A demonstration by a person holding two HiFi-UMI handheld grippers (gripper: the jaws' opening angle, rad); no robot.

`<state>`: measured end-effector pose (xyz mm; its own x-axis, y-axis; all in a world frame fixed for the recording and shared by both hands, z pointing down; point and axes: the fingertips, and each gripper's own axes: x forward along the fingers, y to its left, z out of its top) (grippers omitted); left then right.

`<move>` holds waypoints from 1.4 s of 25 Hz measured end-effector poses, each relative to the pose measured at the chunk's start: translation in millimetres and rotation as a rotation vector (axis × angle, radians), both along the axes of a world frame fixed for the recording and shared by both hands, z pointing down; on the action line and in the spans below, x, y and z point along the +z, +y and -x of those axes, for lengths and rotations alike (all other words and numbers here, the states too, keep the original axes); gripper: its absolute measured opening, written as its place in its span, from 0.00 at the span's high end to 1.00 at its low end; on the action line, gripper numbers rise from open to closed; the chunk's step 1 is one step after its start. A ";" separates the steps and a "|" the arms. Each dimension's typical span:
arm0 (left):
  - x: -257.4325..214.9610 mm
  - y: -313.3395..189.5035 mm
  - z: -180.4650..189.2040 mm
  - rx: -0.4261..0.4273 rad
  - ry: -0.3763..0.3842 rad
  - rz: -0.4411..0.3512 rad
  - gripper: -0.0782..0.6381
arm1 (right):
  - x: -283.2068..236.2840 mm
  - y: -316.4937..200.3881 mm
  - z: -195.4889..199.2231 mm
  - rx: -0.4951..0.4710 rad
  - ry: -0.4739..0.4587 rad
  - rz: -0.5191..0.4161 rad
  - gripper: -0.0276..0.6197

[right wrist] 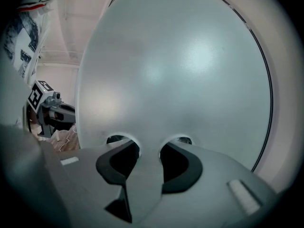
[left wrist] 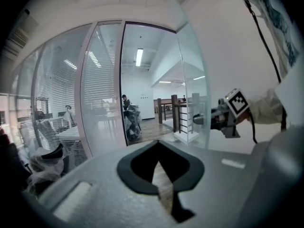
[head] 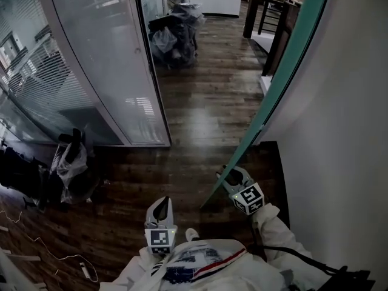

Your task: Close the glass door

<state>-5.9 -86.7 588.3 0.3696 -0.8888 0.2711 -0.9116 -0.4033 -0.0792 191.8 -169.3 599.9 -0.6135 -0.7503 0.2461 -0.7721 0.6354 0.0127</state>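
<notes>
The glass door (head: 285, 71) stands swung open along the white wall, its teal edge running down to my right gripper (head: 229, 176). In the right gripper view the frosted pane (right wrist: 180, 70) fills the picture and its edge sits between the jaws of the right gripper (right wrist: 148, 148), which are closed on it. My left gripper (head: 162, 206) hangs free over the wooden floor, lower and to the left, its tips together with nothing in them. The left gripper view looks past the left gripper's tips (left wrist: 158, 144) at the doorway, with the door (left wrist: 192, 80) and right gripper (left wrist: 209, 119) at the right.
A fixed glass wall with blinds (head: 103, 59) ends at the door post (head: 151, 71). Dark bags (head: 176, 35) lie beyond the doorway. A chair with a bag (head: 70, 162) stands at the left, cables (head: 60, 259) trail on the floor, and a wooden railing (head: 267, 11) stands far right.
</notes>
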 end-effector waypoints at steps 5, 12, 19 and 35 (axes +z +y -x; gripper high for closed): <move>15.0 -2.1 33.4 -0.054 -0.021 0.025 0.89 | -2.7 -19.7 8.7 0.038 -0.014 -0.013 0.74; 12.5 2.5 64.4 -0.154 -0.013 0.014 0.89 | -6.0 -42.4 26.5 0.036 0.003 0.002 0.74; 12.9 -8.6 94.0 -0.246 -0.020 0.026 0.89 | -5.0 -73.7 51.1 0.034 0.001 0.000 0.74; 6.4 -79.5 110.7 -0.320 -0.053 0.001 0.89 | -2.1 -141.5 98.1 0.060 -0.007 -0.040 0.75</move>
<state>-116.6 -166.1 594.7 0.0565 -0.9575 0.2829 -0.9869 -0.0965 -0.1294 93.7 -310.8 597.7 -0.5685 -0.7951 0.2111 -0.8091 0.5868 0.0312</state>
